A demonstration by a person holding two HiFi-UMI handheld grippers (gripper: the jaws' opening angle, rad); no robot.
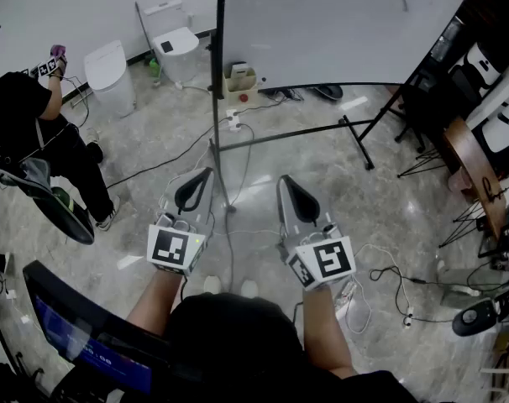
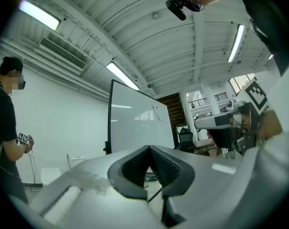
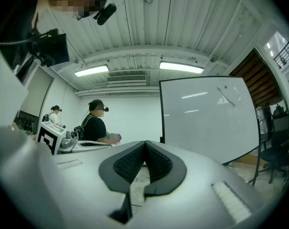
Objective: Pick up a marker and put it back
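Nearest the lens, at the bottom edge of the head view, is the operator's dark top (image 1: 229, 342), with both forearms reaching forward over a marble-patterned floor (image 1: 137, 200).

**Far left:** a second person in black (image 1: 23, 112) stands apart from the work.

**Left of centre:** the left gripper (image 1: 202, 177) has its ribbed pads (image 2: 159, 165) closed tip to tip, with nothing between them.

**Right of centre:** the right gripper (image 1: 286, 183) is likewise clenched and empty, its pads (image 3: 156, 163) meeting at the front. Both tools are level and point towards the whiteboard (image 1: 338, 23) on its black stand (image 1: 221, 99). A cable (image 1: 242, 154) trails across the floor below them.

**Far right:** chairs and clutter fill the area, too small to name.

**The marker:** none can be made out in any view. It presumably lies at the whiteboard, where neither gripper has yet reached, so the pick-up has not begun.

**Handling, by judgement:**
- A marker should be light, rigid and smooth-barrelled.
- It is likely to roll or twist if pinched off-centre.
- The best hold is across the barrel near its middle, clear of the cap, with moderate pressure.
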